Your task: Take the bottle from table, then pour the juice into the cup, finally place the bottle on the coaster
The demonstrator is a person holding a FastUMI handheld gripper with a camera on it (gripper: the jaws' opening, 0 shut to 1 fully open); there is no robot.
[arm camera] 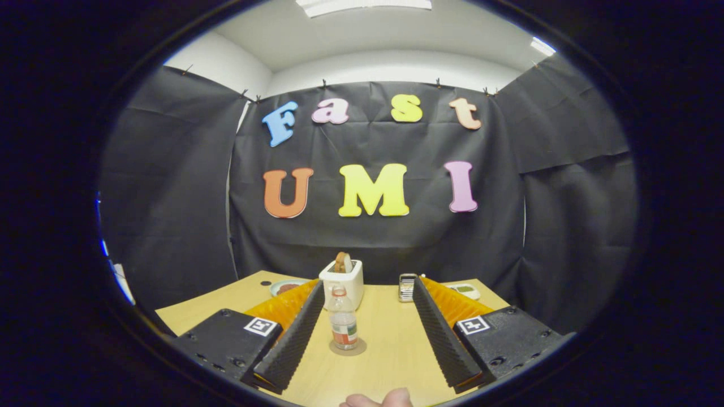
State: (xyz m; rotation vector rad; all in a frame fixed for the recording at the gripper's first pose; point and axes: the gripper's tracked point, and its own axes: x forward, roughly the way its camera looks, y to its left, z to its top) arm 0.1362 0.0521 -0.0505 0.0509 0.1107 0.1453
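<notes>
Gripper [367,333] wide open, gripping nothing. Bottle [343,325] stands upright mid-desk between the fingers, apart from both, on a round coaster [348,347]. Looks like the final step's done, or nothing's begun; can't tell which. Juice level unclear. White cup [344,280] just behind the bottle, near the desk's [390,350] far edge, contents hidden. Fingertip [384,399] cut off at near edge.
</notes>
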